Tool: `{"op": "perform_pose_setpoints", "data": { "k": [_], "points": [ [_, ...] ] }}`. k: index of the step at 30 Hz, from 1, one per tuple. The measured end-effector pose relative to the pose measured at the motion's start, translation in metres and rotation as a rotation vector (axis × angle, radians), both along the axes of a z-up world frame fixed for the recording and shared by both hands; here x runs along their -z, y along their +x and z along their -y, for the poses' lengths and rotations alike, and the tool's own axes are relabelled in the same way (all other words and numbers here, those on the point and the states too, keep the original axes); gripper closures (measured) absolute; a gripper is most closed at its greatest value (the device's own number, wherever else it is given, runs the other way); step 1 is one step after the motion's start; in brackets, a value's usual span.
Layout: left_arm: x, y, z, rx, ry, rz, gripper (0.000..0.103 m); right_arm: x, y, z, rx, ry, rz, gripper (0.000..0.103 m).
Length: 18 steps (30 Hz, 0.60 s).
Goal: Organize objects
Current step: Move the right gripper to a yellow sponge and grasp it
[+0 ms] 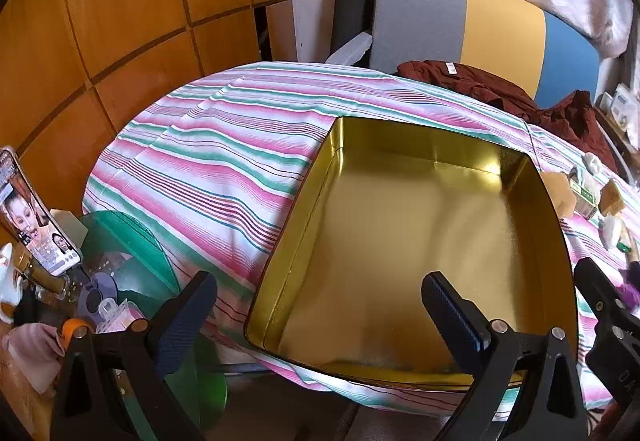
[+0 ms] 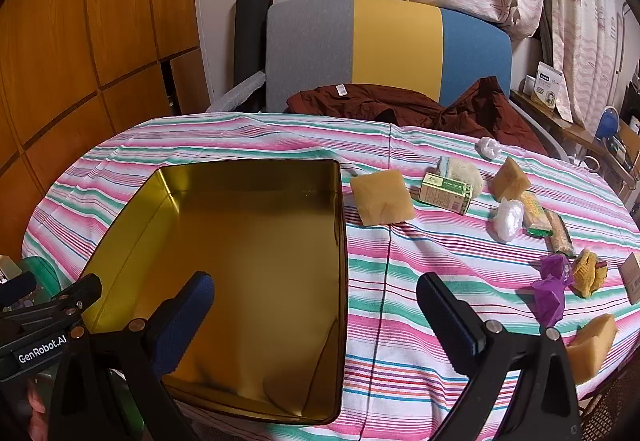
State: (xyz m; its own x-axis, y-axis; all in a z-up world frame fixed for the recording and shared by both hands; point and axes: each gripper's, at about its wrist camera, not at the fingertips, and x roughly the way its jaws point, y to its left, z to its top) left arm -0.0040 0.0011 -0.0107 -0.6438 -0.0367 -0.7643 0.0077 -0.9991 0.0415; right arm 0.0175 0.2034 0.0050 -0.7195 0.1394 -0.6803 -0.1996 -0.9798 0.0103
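An empty gold tin box (image 2: 256,241) lies open on the striped tablecloth (image 2: 400,281); it also shows in the left wrist view (image 1: 420,233). To its right lie a yellow sponge (image 2: 382,197), a green carton (image 2: 446,193), a second sponge (image 2: 510,179), white plastic wads (image 2: 508,219), snack bars (image 2: 538,217), a purple wrapper (image 2: 554,289) and a sponge at the front edge (image 2: 592,347). My left gripper (image 1: 320,305) is open and empty over the box's near left edge. My right gripper (image 2: 316,305) is open and empty over the box's near right wall.
A dark red garment (image 2: 400,105) lies at the table's far side before a grey, yellow and blue chair (image 2: 388,49). A phone (image 1: 36,217) and clutter stand on a side surface left of the table. Wooden panels (image 1: 120,1) line the left wall.
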Motion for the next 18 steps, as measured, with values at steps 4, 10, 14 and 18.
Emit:
{"op": "perform_pose_setpoints", "data": {
  "k": [4, 10, 14, 18],
  "points": [
    [0.0, 0.0, -0.001, 0.003, -0.002, -0.001, 0.0, 0.001, 0.001, 0.0, 0.001, 0.003, 0.003, 0.0],
    [-0.001, 0.0, -0.002, 0.005, 0.0, -0.005, 0.0, 0.002, 0.0, -0.003, 0.007, 0.002, 0.006, 0.0],
    [0.0, 0.001, -0.004, 0.014, 0.006, -0.003, 0.0, 0.001, 0.001, -0.005, 0.006, 0.006, 0.004, 0.0],
    [0.0, 0.004, -0.009, 0.037, 0.016, -0.014, 0.0, -0.006, 0.009, -0.015, -0.004, 0.036, -0.026, 0.0]
  ]
}}
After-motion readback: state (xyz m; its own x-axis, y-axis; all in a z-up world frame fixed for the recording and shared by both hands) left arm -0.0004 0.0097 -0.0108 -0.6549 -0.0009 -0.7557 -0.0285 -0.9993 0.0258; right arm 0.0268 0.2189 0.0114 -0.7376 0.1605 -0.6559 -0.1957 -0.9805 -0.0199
